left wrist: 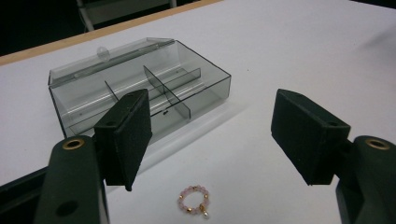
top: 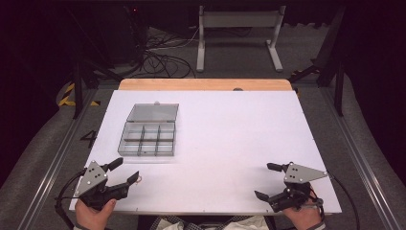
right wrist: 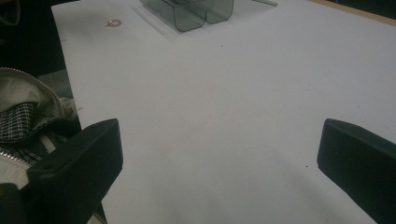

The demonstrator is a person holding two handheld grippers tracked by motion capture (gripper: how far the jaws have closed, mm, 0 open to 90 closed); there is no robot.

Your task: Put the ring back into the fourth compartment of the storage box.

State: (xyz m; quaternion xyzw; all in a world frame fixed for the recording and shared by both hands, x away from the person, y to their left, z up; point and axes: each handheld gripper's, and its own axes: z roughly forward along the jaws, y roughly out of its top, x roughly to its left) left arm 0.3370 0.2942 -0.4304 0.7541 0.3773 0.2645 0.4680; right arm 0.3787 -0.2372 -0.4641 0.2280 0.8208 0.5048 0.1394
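The left gripper is held low over the white table with its jaws spread wide and nothing between them; the spread is judged to be preparation for a pick, since a small beaded ring lies flat on the table in the gap, just short of the jaw tips and nearer the left-hand jaw; no contact with either pad is seen. In the high view the same ring is seen just off the tip of the nearer jaw of the left gripper.

Beyond the jaws, straight ahead and a little to the left-hand side, a smoke-tinted compartment box stands with its lid folded back flat behind it; the lid is judged to be laid open so that the compartments can be reached from above; all visible compartments appear empty. The box is well apart from the ring.

The right gripper is held near the table's front edge, jaws likewise wide apart and gripping nothing; bare table lies between them; the box and the ring are seen far ahead of its jaws, toward the left-hand one. It is judged to be parked clear so that the left side can work unobstructed.

The step in hand is judged to be the approach to the ring; the grasp is not yet made.
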